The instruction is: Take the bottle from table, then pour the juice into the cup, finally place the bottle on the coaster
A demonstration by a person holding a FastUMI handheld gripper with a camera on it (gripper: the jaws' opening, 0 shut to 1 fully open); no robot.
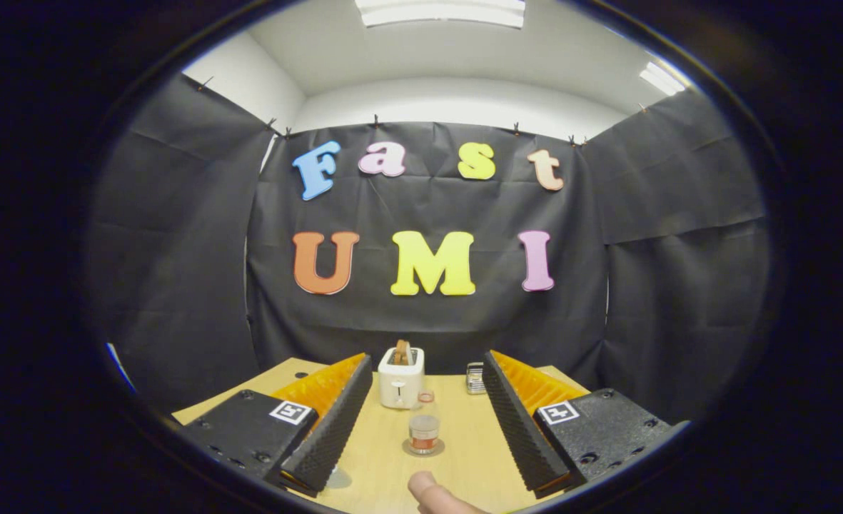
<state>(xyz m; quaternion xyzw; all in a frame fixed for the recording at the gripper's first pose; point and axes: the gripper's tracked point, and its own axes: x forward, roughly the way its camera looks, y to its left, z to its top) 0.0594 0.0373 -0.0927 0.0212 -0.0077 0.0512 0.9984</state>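
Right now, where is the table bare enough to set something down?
Bare wood lies on the table beside the cup, inside each finger of the open gripper. It is crowded behind: toaster, a small jar, a metal thing.

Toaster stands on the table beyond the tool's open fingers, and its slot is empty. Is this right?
Not fully. The gripper view shows the toaster standing on the table beyond the open tool, which holds nothing, but its slot is not empty: a brown slice sticks up from it.
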